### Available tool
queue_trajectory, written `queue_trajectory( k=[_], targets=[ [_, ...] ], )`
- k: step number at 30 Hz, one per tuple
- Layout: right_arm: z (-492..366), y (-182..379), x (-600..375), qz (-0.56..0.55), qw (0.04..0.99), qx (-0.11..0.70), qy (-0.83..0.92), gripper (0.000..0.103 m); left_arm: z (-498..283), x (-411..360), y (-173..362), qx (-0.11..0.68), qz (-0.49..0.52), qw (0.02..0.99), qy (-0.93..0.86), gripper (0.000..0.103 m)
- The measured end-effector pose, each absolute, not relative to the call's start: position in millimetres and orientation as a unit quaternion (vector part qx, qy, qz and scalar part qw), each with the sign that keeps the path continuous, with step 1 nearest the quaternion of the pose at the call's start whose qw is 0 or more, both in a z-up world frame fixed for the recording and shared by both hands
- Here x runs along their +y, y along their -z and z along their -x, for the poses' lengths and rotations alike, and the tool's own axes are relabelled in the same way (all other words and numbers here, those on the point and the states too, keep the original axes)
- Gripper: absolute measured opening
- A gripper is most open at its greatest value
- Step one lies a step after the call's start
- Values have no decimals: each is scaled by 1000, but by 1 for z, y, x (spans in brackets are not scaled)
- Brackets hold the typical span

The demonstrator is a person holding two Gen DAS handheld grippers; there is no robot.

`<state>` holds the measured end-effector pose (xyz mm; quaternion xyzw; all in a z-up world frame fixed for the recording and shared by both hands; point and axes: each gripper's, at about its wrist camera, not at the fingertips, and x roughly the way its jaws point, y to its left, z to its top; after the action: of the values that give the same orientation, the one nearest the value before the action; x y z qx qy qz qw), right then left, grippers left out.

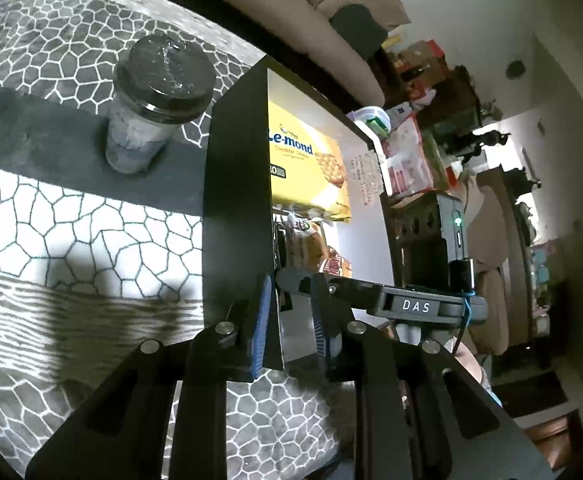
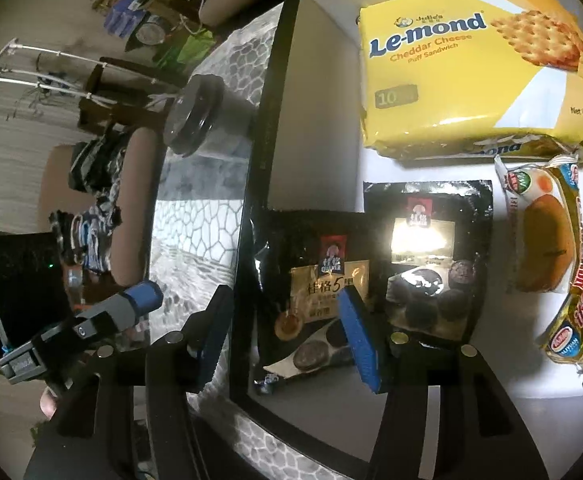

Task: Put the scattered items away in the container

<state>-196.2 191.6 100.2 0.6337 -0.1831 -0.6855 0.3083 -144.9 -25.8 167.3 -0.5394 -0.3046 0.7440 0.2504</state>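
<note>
The container is a black box with a white inside (image 2: 331, 80); its black wall (image 1: 239, 184) also shows in the left wrist view. Inside lie a yellow Le-mond cracker pack (image 2: 463, 76), two black Quaker packets (image 2: 315, 280) and wrapped cakes (image 2: 547, 248). A glass jar with a dark lid (image 1: 159, 96) stands upright on the patterned cloth outside the box, also in the right wrist view (image 2: 197, 116). My left gripper (image 1: 291, 320) straddles the box's near wall, its jaws slightly apart around it. My right gripper (image 2: 287, 328) is open, straddling the box's left wall.
The patterned grey and white cloth (image 1: 71, 220) covers the surface under the box. A sofa (image 1: 251, 20) and cluttered shelves (image 1: 411, 140) stand behind. The right gripper's body (image 1: 415, 304) crosses the box in the left view; the left gripper (image 2: 103, 316) shows in the right view.
</note>
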Motion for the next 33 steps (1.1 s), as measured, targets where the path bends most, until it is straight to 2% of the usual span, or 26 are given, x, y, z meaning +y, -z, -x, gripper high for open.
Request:
queue_trajectory(
  k=[6,12,14,17,21,26,27,30,32,33],
  targets=[
    [190,-102,189,-637,289,-136,702,57,142,-14,-165,-294,542,260,-743,20],
    [180,-108,169,-629,264,-25,731,55,138,-3,-167,-271,548,260,-748,20],
    [179,-109,170,-631,263,-13,730,55,137,0,-168,-262,549,261,-750,20],
    [180,-109,186,-634,261,-31,727,53,136,5,-171,-257,548,266,-750,24],
    [181,-102,227,-641,256,-80,719,53,134,11,-177,-248,546,272,-753,25],
    [188,-77,268,-648,289,-223,668,53,134,16,-183,-241,546,272,-754,25],
    [189,-73,269,-649,287,-230,666,53,134,17,-182,-241,546,273,-755,25],
    [192,-66,259,-660,257,-187,681,52,132,19,-184,-236,548,272,-755,25],
    [194,-64,253,-663,252,-170,684,42,131,19,-185,-233,548,273,-755,26],
    [195,-63,251,-663,257,-174,681,32,131,19,-185,-232,548,272,-756,27]
  ],
)
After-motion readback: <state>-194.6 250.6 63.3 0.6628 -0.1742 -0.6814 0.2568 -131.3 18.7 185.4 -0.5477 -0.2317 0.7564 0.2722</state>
